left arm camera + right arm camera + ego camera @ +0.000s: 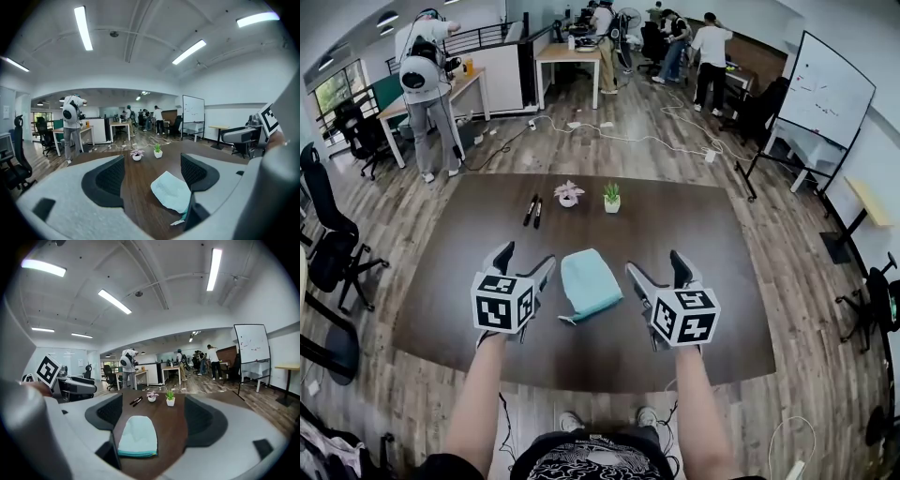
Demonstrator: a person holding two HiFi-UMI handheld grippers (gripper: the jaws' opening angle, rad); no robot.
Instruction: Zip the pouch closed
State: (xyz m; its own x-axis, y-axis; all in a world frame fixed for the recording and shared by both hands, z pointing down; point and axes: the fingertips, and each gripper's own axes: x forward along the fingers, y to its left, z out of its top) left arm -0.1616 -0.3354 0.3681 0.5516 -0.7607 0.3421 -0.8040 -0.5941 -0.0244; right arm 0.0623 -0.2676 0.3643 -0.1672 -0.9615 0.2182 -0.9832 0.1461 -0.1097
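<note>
Pale teal pouch (589,284) lies flat on the dark table (712,234), btw. the left gripper (527,258) and right gripper (655,264), touching neither (both wide apart, nothing held). Beyond: two pens (532,210), pink plant (568,193), green plant (611,196). Only the right gripper view shows the pouch's darker near edge (137,453).

Black pens (532,210), pink potted plant (568,194) and green potted plant (611,197) on brown table (712,239).
</note>
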